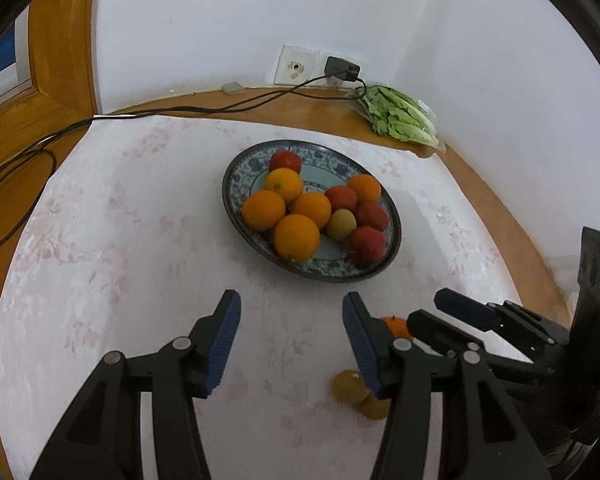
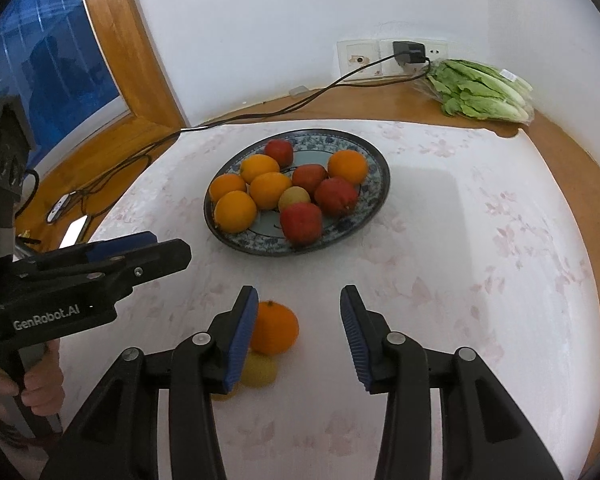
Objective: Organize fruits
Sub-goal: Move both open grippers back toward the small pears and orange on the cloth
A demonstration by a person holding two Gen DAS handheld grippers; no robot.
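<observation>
1. Both tongs stood spread and empty: the left gripper [image 1: 290,338] and the right gripper [image 2: 298,334], beside a loose orange [image 2: 275,327] on the tablecloth [image 2: 480,240].
2. Further off, the patterned plate [image 2: 370,196] held oranges, red fruits and one yellowish fruit [image 2: 294,199].
3. "GenRobot.AI" was printed on the left tool.
4. Bagged lettuce [image 2: 480,90] lay by the wall.

A cloth [image 2: 440,240] covers most of the bench [image 2: 560,152]. On the cloth, mid-bench, sits a plate [image 2: 374,196] holding oranges [image 2: 265,190] at its left and apples [image 2: 301,222] at its right. Nearer the cameras, three loose fruits [image 2: 274,328] lie together on the cloth. Behind the plate, lettuce [image 2: 480,90] lies at the bench's far right corner, below the wall sockets [image 2: 364,58]. A cable [image 2: 260,110] runs leftward off the bench.
</observation>
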